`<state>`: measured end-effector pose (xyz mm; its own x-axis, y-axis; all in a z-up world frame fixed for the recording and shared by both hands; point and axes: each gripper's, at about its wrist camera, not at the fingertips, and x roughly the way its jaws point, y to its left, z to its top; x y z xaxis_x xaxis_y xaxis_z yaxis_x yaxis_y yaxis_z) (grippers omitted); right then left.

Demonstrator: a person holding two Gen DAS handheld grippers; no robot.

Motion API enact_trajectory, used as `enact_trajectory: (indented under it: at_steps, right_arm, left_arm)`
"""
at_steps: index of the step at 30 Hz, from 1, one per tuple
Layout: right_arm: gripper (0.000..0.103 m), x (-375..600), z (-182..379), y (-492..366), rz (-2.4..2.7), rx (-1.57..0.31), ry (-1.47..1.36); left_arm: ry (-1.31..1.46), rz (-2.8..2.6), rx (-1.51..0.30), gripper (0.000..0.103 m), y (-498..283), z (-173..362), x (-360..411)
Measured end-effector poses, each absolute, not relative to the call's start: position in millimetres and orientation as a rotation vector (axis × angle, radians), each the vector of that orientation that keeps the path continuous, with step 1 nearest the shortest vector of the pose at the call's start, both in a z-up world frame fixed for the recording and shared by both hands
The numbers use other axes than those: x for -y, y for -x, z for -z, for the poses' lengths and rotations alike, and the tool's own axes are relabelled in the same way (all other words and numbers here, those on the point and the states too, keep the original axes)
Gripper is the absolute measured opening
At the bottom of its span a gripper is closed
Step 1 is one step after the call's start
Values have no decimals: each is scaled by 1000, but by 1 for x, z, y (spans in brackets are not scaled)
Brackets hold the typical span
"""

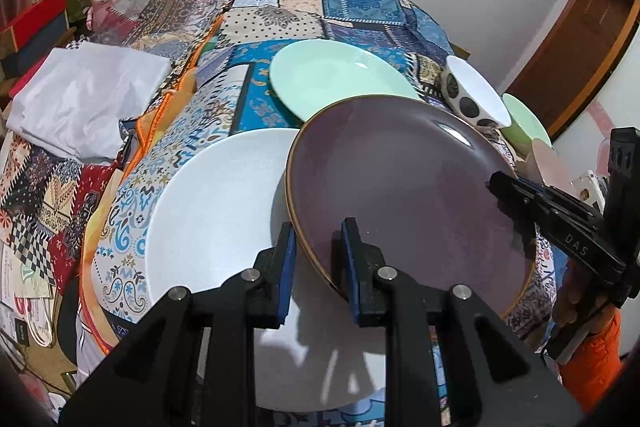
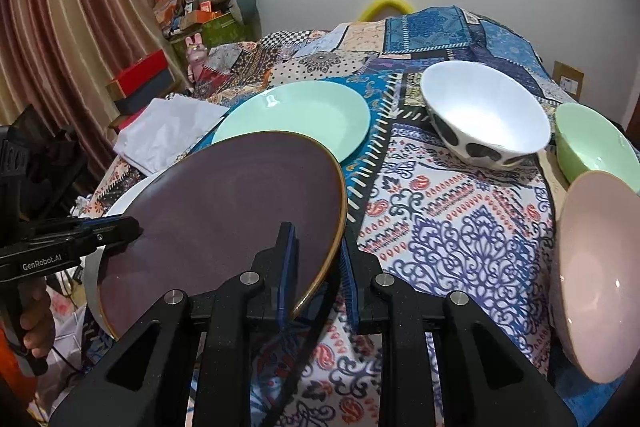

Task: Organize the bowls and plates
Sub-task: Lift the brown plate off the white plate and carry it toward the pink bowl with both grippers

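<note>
Both grippers pinch the purple plate by opposite rims — left gripper, right gripper — tilted above the white plate. At 12 o'clock lies the mint plate; at 2 o'clock — spotted bowl, green bowl, pink bowl.

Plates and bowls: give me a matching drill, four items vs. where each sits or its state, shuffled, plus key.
Column 1
1. purple plate
2. white plate
3. mint plate
4. spotted bowl

Column 2
A. flat on the cloth, partly under the lifted plate
B. beside the green bowl
C. tilted, rim between the fingers of the left gripper and right gripper
D. flat on the cloth, behind the lifted plate

Pairs: 1-C, 2-A, 3-D, 4-B
</note>
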<state>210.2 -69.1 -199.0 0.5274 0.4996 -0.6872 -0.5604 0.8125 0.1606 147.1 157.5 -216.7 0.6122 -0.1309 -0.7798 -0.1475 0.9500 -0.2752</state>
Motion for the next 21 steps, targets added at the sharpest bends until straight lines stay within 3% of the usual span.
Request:
enact_trajectory:
  at_steps: [21]
  right_arm:
    - [20,131,189,-187,-579,-770,6]
  left_arm:
    - [266,50,-905,22,-143,196,-95]
